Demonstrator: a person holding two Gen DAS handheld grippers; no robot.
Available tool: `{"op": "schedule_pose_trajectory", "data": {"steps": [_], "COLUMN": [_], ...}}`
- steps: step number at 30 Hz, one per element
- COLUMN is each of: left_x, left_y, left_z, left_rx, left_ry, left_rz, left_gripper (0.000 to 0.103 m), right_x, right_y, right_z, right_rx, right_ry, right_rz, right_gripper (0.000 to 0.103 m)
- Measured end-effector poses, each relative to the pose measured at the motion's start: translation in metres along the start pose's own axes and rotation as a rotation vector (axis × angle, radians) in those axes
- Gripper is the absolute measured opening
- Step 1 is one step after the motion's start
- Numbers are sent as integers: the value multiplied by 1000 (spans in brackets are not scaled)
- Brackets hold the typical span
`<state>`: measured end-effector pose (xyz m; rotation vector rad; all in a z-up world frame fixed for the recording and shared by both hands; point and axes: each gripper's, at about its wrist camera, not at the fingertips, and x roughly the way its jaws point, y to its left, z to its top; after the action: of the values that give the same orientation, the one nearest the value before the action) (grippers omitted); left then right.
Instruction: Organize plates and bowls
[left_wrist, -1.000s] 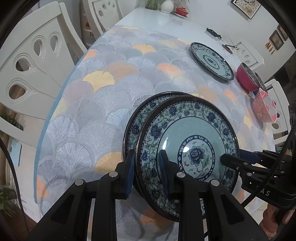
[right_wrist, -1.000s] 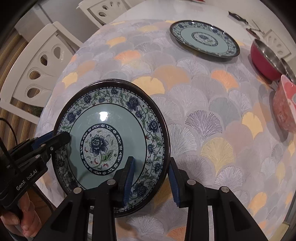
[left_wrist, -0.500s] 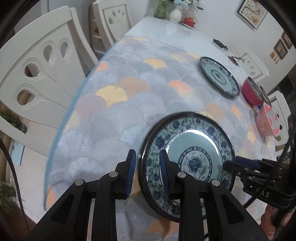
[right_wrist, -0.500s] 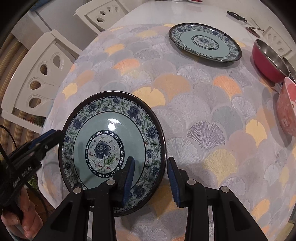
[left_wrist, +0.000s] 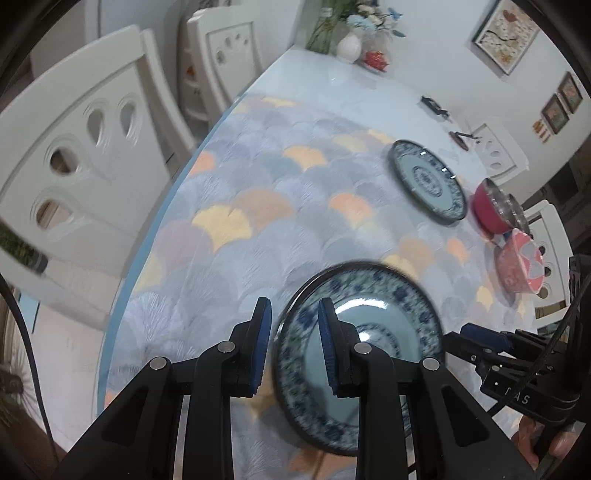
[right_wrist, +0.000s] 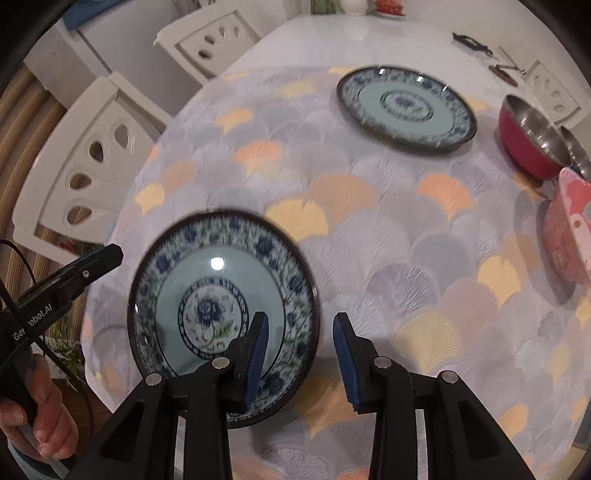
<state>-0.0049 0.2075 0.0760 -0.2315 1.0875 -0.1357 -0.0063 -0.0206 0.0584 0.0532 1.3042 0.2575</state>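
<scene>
A blue floral plate (left_wrist: 369, 332) lies on the patterned tablecloth near the table's front edge; it also shows in the right wrist view (right_wrist: 221, 299). My left gripper (left_wrist: 293, 321) is open, raised above the plate's left rim, holding nothing. My right gripper (right_wrist: 299, 339) is open above the plate's right rim, also empty. A second matching plate (left_wrist: 426, 181) lies farther back, seen also in the right wrist view (right_wrist: 406, 107). A red metal bowl (right_wrist: 532, 144) and a pink bowl (right_wrist: 569, 236) stand at the right.
White chairs (left_wrist: 81, 158) stand along the table's left side. A vase with flowers (left_wrist: 349, 44) and small tools (right_wrist: 472, 40) sit at the far end. The tablecloth (right_wrist: 369, 240) covers the near half of the table.
My left gripper let go of the plate's rim and both grippers lifted up and back. The plate now rests on the plate below it, seen as one stack.
</scene>
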Motion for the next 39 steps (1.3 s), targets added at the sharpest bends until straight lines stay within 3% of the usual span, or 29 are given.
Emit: {"op": "schedule_pose_trajectory", "data": {"steps": [6,8,11,17,21,32,39], "left_x": [-20,-26,-30,-18,6,109,162], "left_y": [-30,-42,-60,-91,-108,-135,-136], "left_z": [35,48,69,107,130,171,183], "left_rx": [96,133,181,235,260,300,277], "left_ry": [-85,-117,-153,-156,-132,25,104], "left_rz": [-38,-45,-59,-120,-152,-164,-173], "left_gripper": [23,31,32,44,57,56,54], "right_x": [-39,-52,-67,-78,-69,-3,35], "right_y": [-19,-26,-39,-68,-88,-151,-168], "right_z": [19,29,41,60,70,118,143], "right_rx": [49,74,121,208,261,397,414], "right_ry": [-117,-166,-218,-261,-247,-143,-93], "right_rz": [5,-2,-8,-7,-7,-23,-34], "right_gripper": [42,43,44,53,55,55,54]}}
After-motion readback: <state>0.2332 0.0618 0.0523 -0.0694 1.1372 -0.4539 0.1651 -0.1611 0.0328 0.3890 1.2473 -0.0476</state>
